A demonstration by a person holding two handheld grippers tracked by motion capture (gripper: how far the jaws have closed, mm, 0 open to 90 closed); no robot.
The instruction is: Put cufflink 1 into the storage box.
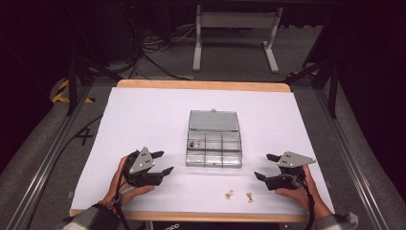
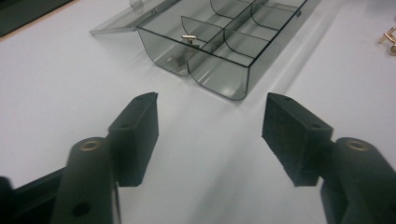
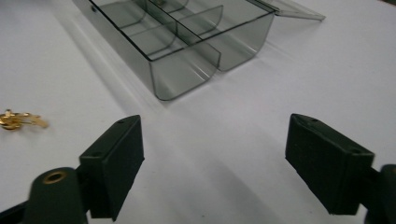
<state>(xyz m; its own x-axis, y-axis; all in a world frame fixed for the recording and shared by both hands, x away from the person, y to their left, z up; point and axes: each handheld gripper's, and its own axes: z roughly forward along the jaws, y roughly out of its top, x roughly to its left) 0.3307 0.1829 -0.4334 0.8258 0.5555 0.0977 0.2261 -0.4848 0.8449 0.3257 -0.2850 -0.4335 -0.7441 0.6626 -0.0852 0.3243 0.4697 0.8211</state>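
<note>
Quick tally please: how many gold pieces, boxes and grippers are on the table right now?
Gold pieces: 3, two loose on the table, one inside the box
Clear compartment box, lid open: 1
Grippers: 2, left gripper, right gripper, both open and empty
Total: 6

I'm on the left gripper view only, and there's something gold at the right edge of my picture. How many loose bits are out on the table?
Observer: Two gold pieces lie side by side on the white table, in front of the clear box and apart from it.
Operator: Okay, and where's the right claw relative to those?
Observer: The right claw is just to the right of the gold pieces, near the table's front edge. It points toward the box, and its jaws are open with nothing between them.
</note>
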